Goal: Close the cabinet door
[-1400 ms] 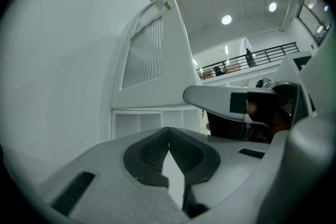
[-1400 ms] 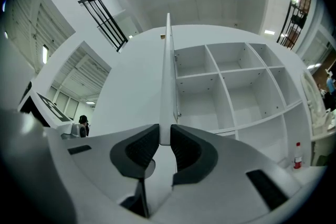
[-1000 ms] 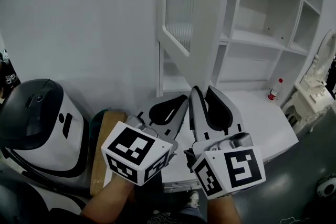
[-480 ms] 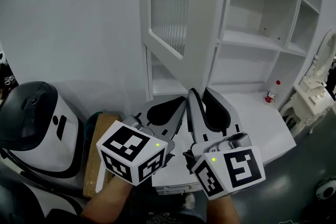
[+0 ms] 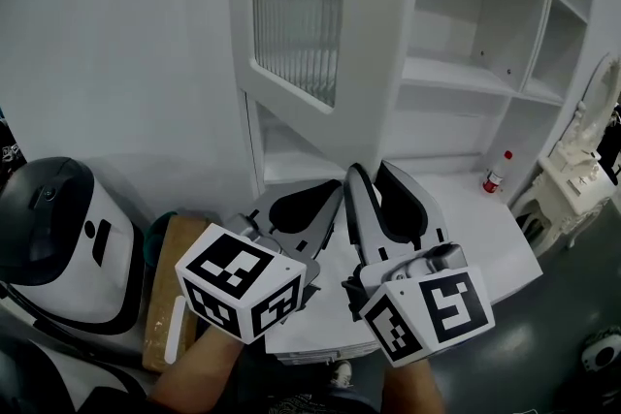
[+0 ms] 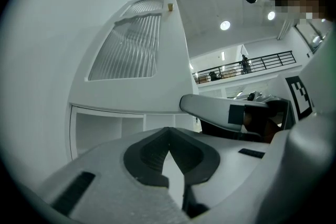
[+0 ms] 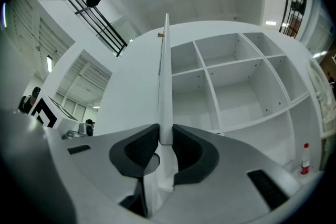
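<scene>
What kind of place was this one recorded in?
Probably a large indoor hall with a furniture mock-up, not a home. A white cabinet with open shelves and a ribbed-glass door stands by a white-and-black rounded machine, and beyond it run a black-railed upper gallery and a high ceiling with round lights.

No legible text (in any view)

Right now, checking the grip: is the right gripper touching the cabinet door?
Touching. In the right gripper view the cabinet door edge sits between the right gripper's opening jaws, both pads against it, no gap.
</scene>
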`<control>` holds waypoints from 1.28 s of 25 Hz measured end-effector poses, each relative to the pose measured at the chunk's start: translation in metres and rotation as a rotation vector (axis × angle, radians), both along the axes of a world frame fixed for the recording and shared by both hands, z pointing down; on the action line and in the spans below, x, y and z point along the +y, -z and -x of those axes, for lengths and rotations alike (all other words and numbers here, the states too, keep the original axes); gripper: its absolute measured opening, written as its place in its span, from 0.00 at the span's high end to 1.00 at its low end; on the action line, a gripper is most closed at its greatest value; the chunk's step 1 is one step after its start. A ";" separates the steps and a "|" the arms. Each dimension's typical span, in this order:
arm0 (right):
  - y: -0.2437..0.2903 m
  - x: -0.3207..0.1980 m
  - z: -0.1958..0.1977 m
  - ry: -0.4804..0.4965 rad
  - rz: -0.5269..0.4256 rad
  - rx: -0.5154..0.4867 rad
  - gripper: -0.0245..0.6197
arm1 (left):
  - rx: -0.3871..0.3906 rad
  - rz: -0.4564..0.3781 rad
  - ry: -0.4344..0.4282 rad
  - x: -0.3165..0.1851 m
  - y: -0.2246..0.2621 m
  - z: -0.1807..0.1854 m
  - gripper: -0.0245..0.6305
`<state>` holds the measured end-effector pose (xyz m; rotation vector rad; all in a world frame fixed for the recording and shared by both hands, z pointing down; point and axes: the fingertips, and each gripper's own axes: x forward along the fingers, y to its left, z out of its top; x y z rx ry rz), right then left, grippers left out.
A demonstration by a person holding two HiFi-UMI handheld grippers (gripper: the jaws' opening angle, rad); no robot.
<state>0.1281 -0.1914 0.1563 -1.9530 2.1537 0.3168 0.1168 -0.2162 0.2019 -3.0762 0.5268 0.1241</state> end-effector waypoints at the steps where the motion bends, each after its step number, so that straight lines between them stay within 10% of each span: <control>1: 0.000 -0.001 -0.004 0.003 -0.001 -0.001 0.83 | -0.001 -0.001 -0.002 0.000 0.000 -0.004 0.95; 32: -0.002 -0.069 -0.114 0.096 -0.010 -0.040 0.79 | -0.002 -0.078 0.086 -0.066 0.002 -0.096 0.95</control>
